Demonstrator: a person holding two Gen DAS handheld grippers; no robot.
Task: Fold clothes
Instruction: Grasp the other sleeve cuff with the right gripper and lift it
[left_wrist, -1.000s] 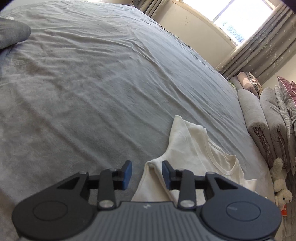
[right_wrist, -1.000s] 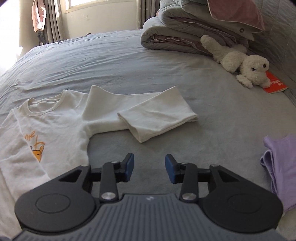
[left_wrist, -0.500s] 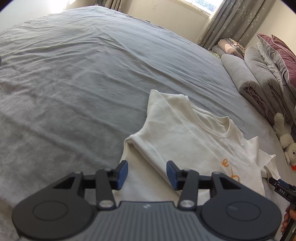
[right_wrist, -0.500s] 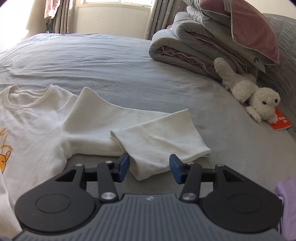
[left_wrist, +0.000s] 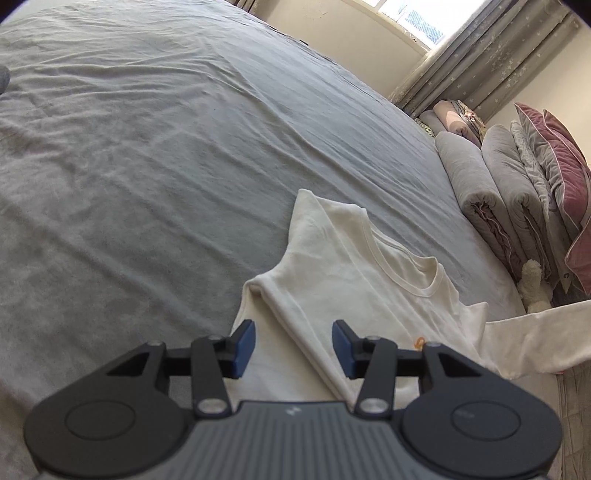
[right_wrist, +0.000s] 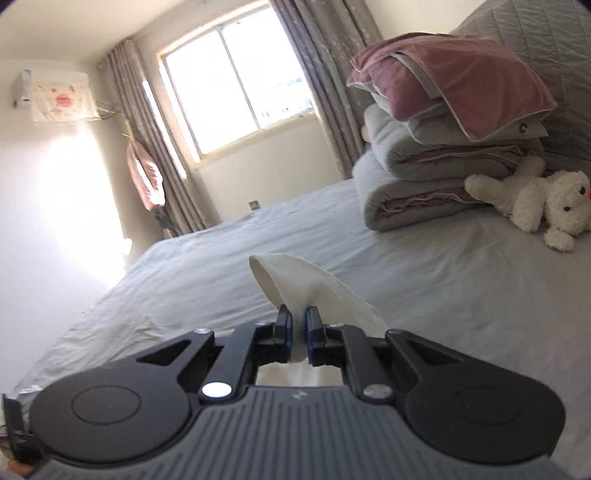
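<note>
Your right gripper (right_wrist: 299, 332) has changed most: half a second ago its jaws stood apart over the folded cuff of the sleeve lying flat on the bed; they have just closed, and the blue pads now pinch that sleeve (right_wrist: 295, 284), which stands up from between them as a loose cream cone of cloth, lifted off the bed. Its view has swung up too, from the shirt and bedspread to the window (right_wrist: 236, 88), the curtains (right_wrist: 332, 81), the stacked quilts (right_wrist: 424, 184) and a white plush toy (right_wrist: 532, 199). Your left gripper (left_wrist: 293, 347) has barely shifted; its jaws have opened a little wider than a second ago and stand apart, holding nothing, with a folded ridge of the shirt running between them. The cream long-sleeved shirt (left_wrist: 351, 277) lies front up on the grey bedspread (left_wrist: 147, 166), near the side of the bed by the rolled quilts, its round ribbed neckline open toward the window. Its left sleeve is folded inward across the body, making a long diagonal crease. A small orange print peeks out beside the left gripper's right finger. In the left view the right sleeve (left_wrist: 535, 339) stretches off to the right edge, raised clear of the bed.
</note>
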